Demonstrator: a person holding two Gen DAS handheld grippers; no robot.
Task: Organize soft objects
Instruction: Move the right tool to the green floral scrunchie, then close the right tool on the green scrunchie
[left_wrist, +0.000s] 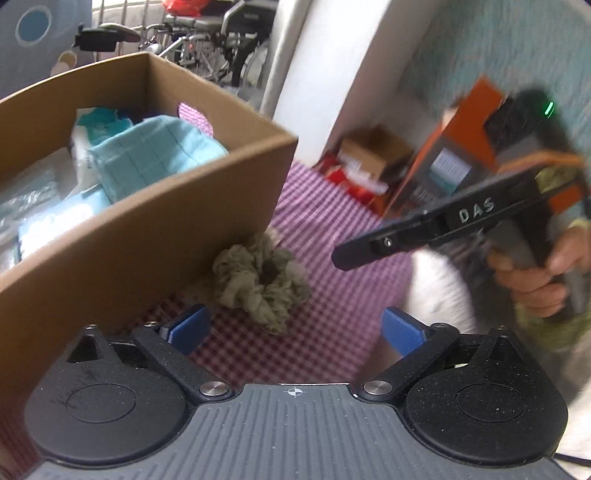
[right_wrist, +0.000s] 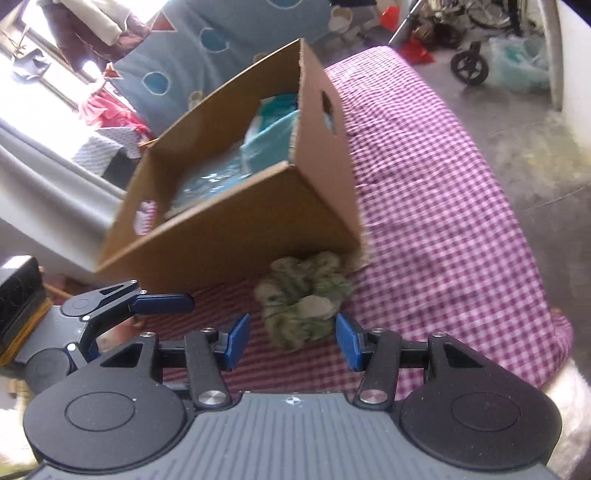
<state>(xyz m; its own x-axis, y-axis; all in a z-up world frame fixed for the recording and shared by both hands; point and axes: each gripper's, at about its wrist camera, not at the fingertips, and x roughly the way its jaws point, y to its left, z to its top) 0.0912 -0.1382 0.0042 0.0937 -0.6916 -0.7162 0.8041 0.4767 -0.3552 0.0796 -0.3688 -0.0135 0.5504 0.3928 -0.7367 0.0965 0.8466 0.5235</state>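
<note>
Inside cardboard box (left_wrist: 207, 206): teal cloth (left_wrist: 155, 155).

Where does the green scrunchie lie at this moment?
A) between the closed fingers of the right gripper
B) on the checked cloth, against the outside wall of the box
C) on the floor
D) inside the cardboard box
B: the green scrunchie lies on the checked cloth at the foot of the cardboard box, outside it; neither gripper holds it.
</note>
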